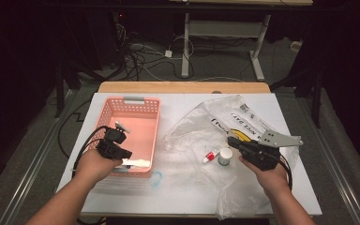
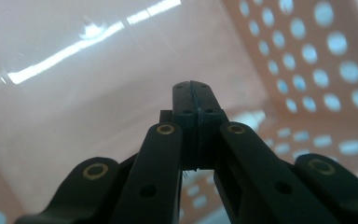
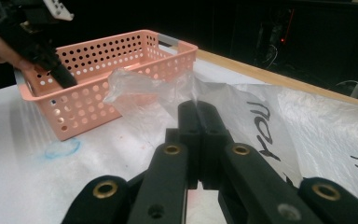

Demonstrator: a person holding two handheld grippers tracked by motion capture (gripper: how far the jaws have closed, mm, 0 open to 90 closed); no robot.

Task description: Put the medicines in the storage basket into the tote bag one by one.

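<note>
While dipped, left gripper (image 1: 127,153) fingers (closed) hidden by basket (image 1: 143,101)

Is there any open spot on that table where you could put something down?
Yes: the near white strip of the table, between the pink basket and the clear plastic bag. The right half is crowded by that bag, a small jar and tube.

A pink perforated plastic basket (image 1: 133,133) stands on the left half of the white-covered surface (image 1: 122,192). To its right a clear crinkled plastic bag with black lettering (image 1: 215,126) lies spread flat. On the bag, a small white round jar (image 1: 225,156) sits just right of a small red-and-white tube (image 1: 211,156). The left tongs (image 1: 122,153) dip into the basket's near left corner; the right tongs (image 1: 234,143) lie over the bag, just right of the jar.
</note>
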